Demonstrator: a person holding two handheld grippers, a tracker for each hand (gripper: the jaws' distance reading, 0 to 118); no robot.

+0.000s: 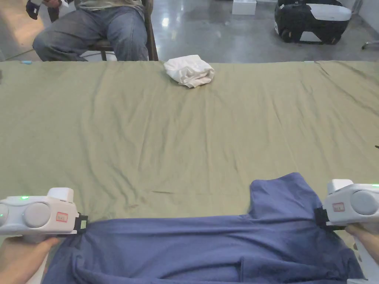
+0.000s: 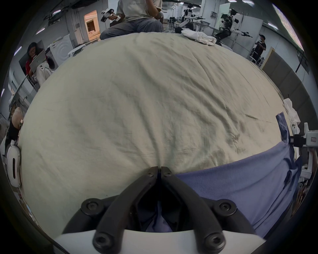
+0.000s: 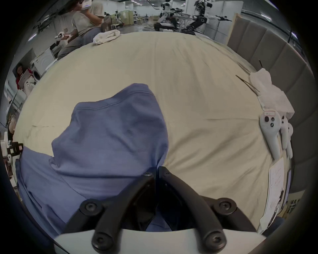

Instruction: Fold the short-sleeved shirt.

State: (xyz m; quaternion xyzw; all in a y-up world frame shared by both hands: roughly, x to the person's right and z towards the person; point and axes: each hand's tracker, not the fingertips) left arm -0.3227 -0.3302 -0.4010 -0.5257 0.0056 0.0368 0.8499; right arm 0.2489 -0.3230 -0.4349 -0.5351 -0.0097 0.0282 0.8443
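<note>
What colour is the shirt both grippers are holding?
Plain blue shirt, no pattern; clearest in the head view.

Centre of table [image 1: 185,148]: bare olive cloth, open to passage.
Far edge: crumpled white cloth [image 1: 189,70]; seated person [image 1: 96,29] just behind it.
Right edge: white controllers [image 3: 270,134] and papers [image 3: 275,189].
Near edge: blue shirt [image 1: 207,244] spread across.

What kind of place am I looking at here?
Probably a robotics lab or test hall: humanoid robots stand in the background, a polished floor stretches beyond, and a cloth-covered table holds a blue shirt for handling practice.
</note>
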